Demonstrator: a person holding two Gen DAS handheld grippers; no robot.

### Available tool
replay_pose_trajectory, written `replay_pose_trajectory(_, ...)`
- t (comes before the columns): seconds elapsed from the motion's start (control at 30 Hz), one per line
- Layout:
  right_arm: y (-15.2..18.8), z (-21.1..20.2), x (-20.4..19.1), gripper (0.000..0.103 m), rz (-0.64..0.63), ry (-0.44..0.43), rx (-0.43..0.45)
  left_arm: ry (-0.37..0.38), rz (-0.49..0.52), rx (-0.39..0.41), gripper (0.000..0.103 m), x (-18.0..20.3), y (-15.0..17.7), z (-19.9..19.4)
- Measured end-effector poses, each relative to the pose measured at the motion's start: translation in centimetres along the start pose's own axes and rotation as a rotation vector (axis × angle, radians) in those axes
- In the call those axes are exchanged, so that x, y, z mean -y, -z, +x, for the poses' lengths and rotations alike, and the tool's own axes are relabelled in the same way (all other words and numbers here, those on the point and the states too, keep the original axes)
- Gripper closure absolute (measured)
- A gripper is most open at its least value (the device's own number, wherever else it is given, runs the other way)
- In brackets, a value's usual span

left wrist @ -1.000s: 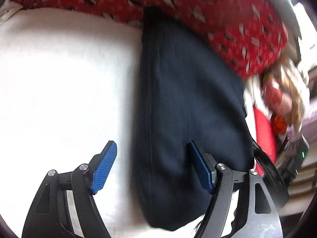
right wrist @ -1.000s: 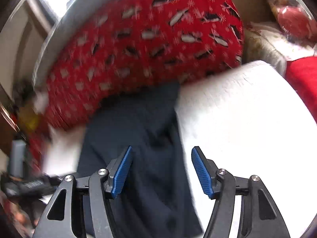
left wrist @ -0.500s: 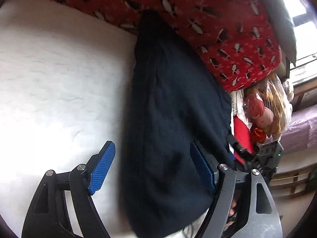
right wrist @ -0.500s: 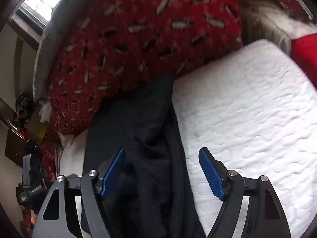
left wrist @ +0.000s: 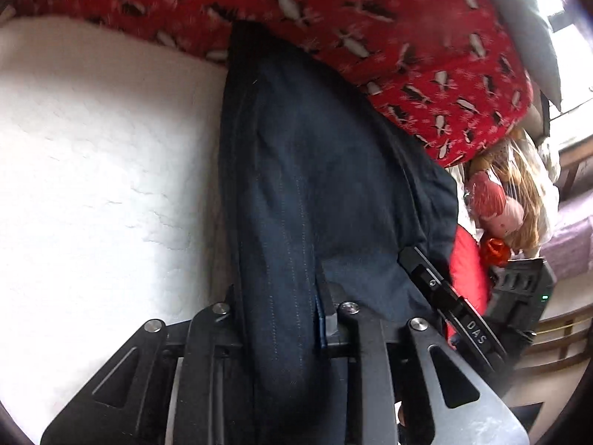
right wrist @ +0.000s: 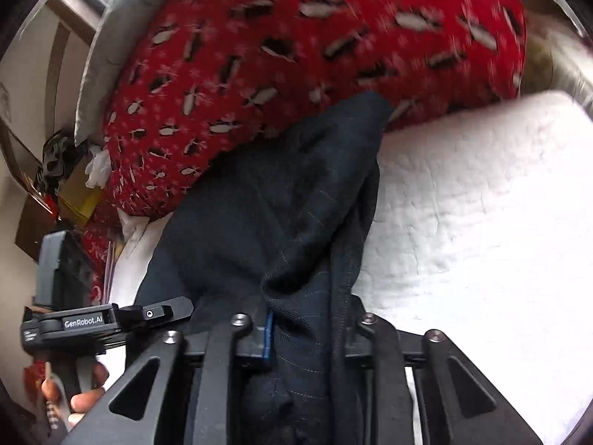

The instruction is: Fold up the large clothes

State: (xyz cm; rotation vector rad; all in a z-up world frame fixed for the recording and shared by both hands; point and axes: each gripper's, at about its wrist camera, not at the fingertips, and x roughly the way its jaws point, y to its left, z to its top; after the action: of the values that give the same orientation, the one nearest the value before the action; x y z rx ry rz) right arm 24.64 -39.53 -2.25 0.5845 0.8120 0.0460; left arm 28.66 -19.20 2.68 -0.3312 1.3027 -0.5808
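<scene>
A dark navy pinstriped garment point(left wrist: 315, 170) lies lengthwise on a white quilted bed point(left wrist: 92, 170), its far end against a red patterned blanket point(left wrist: 370, 18). My left gripper point(left wrist: 281, 319) is shut on the garment's near edge; the cloth bulges between the jaws and hides the pads. In the right wrist view the same garment point(right wrist: 267, 215) runs up from my right gripper point(right wrist: 307, 337), which is shut on a bunched fold of it. The other gripper shows in each view beside the garment point(left wrist: 452, 311) point(right wrist: 96, 322).
The red blanket with white figures point(right wrist: 296, 37) is heaped at the bed's far side. A doll and bags point(left wrist: 500, 204) sit off the bed's right. Boxes and clutter point(right wrist: 66, 185) stand at the left. The white bed point(right wrist: 481, 222) spreads right of the garment.
Both grippers were open over the garment in the earlier frames; now both have shut on its near edge, with cloth bunched in the jaws.
</scene>
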Motion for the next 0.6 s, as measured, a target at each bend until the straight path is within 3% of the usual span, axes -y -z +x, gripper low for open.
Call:
replay_pose_trajectory(0.13,0.9,-2.6,-2.7,0.085,-0.031,0.005,0.025,-0.037,0.04,0.054,0.083,0.3,1.3,-3.0)
replay_pose_trajectory(0.4,4.2,-4.2,-7.7,0.085,-0.014,-0.077,0.0,-0.084,0.034,0.087,0.083,-3.7,5.4,-9.2)
replay_pose_trajectory(0.53,7.3,-3.1,-8.8,0.085,0.021,-0.119,-0.023,-0.129,0.003,0.07,0.077,-7.4,7.5,-9.4)
replay_pose_trajectory(0.6,9.0,-0.6,-8.4,0.081,0.029,-0.051,-0.076,-0.16,-0.043,0.018,0.069,-9.7,8.0,-7.5)
